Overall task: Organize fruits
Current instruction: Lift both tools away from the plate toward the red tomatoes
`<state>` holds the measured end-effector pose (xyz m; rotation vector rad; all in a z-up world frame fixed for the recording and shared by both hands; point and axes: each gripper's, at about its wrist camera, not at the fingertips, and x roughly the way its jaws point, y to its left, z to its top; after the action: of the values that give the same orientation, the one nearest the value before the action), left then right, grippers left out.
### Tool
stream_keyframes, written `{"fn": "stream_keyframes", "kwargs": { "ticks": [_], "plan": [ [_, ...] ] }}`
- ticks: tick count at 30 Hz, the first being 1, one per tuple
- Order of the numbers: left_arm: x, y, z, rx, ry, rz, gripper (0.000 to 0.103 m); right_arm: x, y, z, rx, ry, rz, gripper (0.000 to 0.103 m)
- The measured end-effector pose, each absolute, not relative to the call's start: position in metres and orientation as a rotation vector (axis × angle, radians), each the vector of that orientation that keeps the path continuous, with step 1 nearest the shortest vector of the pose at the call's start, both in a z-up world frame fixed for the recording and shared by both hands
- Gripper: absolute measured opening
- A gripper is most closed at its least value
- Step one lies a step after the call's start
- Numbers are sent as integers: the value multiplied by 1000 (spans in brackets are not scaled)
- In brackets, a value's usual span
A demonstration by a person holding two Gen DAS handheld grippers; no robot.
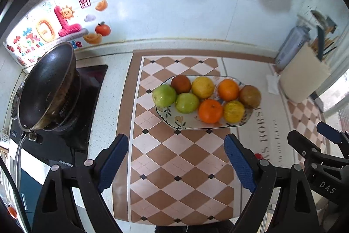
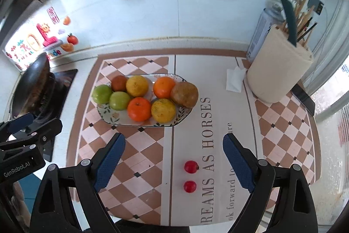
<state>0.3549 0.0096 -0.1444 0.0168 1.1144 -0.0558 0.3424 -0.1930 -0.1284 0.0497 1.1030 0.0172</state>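
Observation:
A patterned oblong plate (image 1: 172, 120) (image 2: 113, 118) on the checkered mat holds several fruits: two green apples (image 1: 164, 95) (image 2: 102, 93), two oranges (image 1: 210, 111) (image 2: 139, 108), yellow citrus (image 1: 202, 87) (image 2: 163, 110) and brown fruits (image 1: 250, 95) (image 2: 185, 94). Two small red fruits (image 2: 191, 166) (image 2: 189, 186) lie on the mat in front of the plate, between my right gripper's fingers. My left gripper (image 1: 176, 158) is open and empty, short of the plate. My right gripper (image 2: 174, 158) is open and empty; it also shows in the left wrist view (image 1: 314, 141).
A black wok (image 1: 47, 86) (image 2: 29, 88) sits on the stove at left. A cream utensil holder (image 1: 304, 78) (image 2: 278, 71) stands at right with a folded tissue (image 2: 234, 80) beside it. A dark phone (image 2: 304, 98) lies at the right edge.

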Motion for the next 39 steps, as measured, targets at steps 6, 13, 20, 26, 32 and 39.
{"fn": "stream_keyframes", "kwargs": {
  "ticks": [6, 13, 20, 26, 32, 39],
  "plan": [
    [326, 11, -115, 5, 1059, -75, 90, 310, -189, -95, 67, 1040, 32, 93],
    [297, 10, -93, 3, 1009, -93, 90, 281, -181, -65, 58, 982, 33, 93],
    [282, 11, -85, -2, 987, -90, 90, 263, -178, -53, 68, 960, 38, 93],
    [281, 10, -84, -2, 986, -89, 90, 265, -183, -54, 115, 967, 56, 94],
    [296, -1, -94, 58, 990, -74, 102, 282, -212, -86, 205, 1021, 25, 99],
    [330, -34, -148, 254, 1054, -46, 103, 304, -252, -199, 287, 1250, -51, 97]
  ]
}}
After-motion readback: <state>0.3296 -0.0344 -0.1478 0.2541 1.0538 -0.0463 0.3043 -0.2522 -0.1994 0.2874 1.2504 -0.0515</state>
